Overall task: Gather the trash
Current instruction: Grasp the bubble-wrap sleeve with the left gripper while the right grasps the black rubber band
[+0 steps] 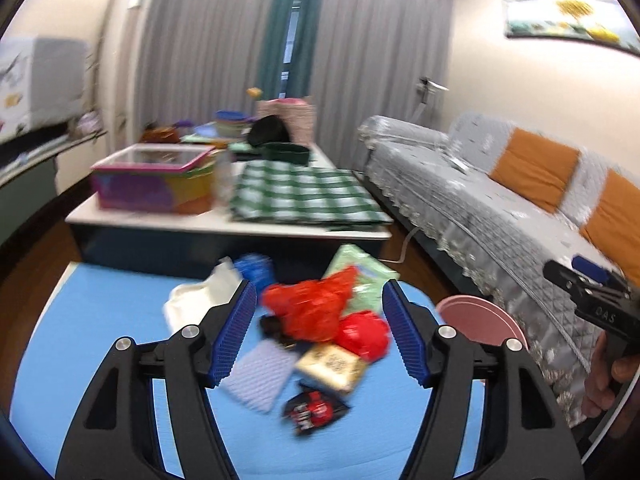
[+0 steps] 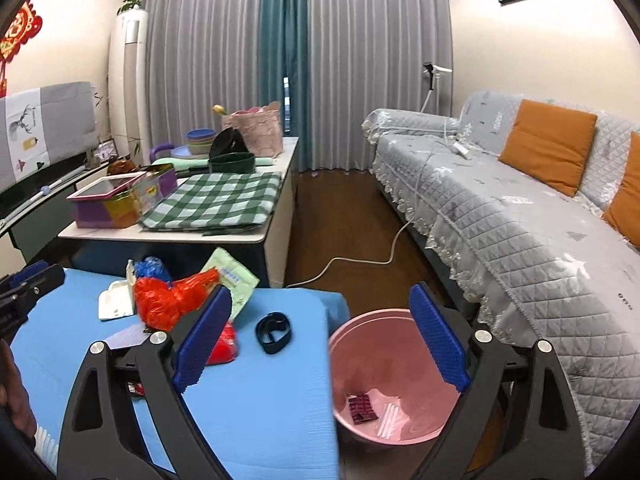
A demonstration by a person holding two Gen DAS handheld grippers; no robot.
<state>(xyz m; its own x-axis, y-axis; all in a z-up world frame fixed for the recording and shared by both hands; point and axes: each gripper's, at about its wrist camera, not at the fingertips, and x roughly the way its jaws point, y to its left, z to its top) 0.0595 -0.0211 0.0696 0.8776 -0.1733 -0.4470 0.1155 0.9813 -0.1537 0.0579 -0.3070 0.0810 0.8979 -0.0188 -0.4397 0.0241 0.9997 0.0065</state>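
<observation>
While both grippers hang open and empty, the red bag (image 1: 310,308) looks light and crinkly. Pinch its bunched top, then carry it to the pink bin (image 2: 394,376).

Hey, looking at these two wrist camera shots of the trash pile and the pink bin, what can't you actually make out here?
- Black and red wrapper: its print is unreadable in the left wrist view, motion blur.
- Red item: mostly hidden in the right wrist view by the right gripper finger.
- Pink bin: its inside is hidden in the left wrist view, where the left gripper finger covers it.
- Clear scrap in the bin: too faint to identify.
</observation>
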